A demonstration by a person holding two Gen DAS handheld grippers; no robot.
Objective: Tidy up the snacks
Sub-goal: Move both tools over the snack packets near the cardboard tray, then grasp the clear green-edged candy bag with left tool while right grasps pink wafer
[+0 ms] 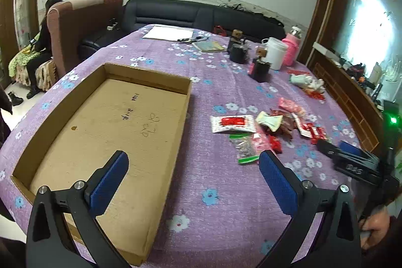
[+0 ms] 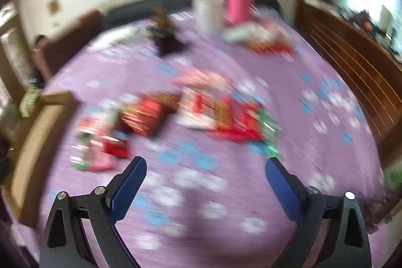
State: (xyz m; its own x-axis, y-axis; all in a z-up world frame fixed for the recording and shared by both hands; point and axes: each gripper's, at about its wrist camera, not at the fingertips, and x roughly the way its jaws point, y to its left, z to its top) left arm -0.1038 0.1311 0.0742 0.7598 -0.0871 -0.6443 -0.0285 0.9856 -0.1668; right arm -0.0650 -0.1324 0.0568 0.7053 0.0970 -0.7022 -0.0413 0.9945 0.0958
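Left wrist view: the left gripper (image 1: 193, 162) hangs with jaws spread and nothing between them, over the near side of a table covered with a purple flowered cloth (image 1: 213, 82). A shallow cardboard box (image 1: 105, 122) lies at the table's left side. A heap of snack packets (image 1: 266, 124) sits to the box's right, apart from it.

Right wrist view, blurred: the right gripper (image 2: 206, 170) has jaws spread wide, holding nothing, just short of the snack packets (image 2: 201, 109); the box (image 2: 37, 142) is at the left edge.
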